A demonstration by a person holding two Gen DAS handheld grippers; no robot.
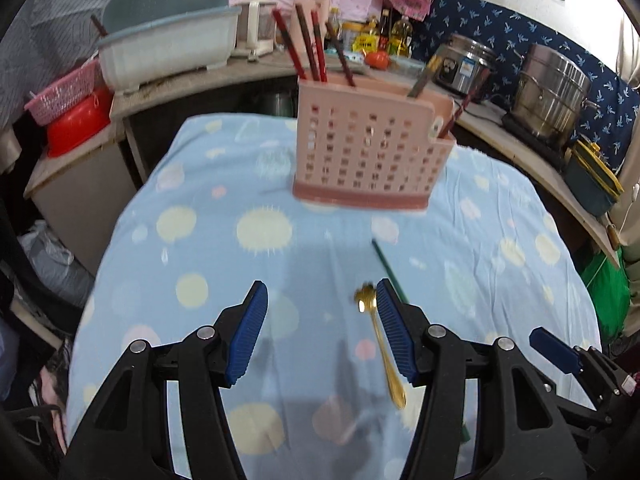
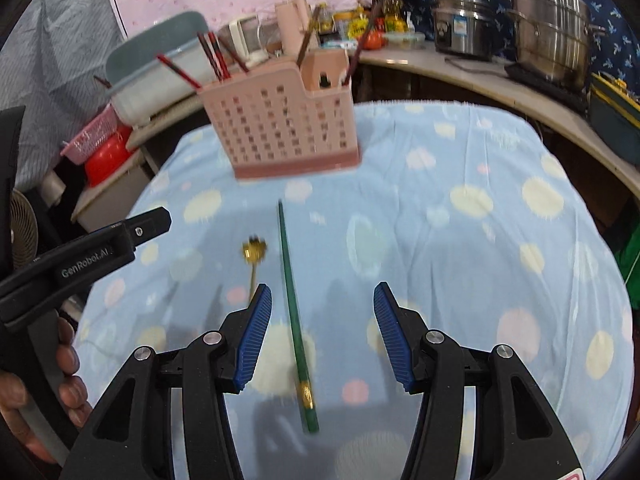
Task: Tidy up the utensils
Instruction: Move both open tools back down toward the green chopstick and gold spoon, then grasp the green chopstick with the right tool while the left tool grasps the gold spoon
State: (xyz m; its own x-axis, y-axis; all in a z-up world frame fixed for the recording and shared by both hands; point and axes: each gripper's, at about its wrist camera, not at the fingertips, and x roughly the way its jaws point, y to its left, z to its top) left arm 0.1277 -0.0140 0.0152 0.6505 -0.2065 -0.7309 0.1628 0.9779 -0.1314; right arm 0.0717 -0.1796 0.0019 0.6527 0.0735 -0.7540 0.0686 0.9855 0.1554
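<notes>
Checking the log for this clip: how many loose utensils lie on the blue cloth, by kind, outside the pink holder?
Gold spoon: 1
Green chopstick: 1
Total on the blue cloth: 2
The pink holder already has red chopsticks standing in it; blur makes their number unsure.

holder (image 1: 368, 152): pink perforated plastic, matt | spoon (image 1: 384, 356): glossy gold metal | chopstick (image 2: 294, 312): smooth green, gold band | cloth (image 2: 460, 260): soft printed fabric, at 6 o'clock of holder | pads (image 1: 246, 332): ribbed blue | pots (image 2: 552, 28): shiny steel
</notes>
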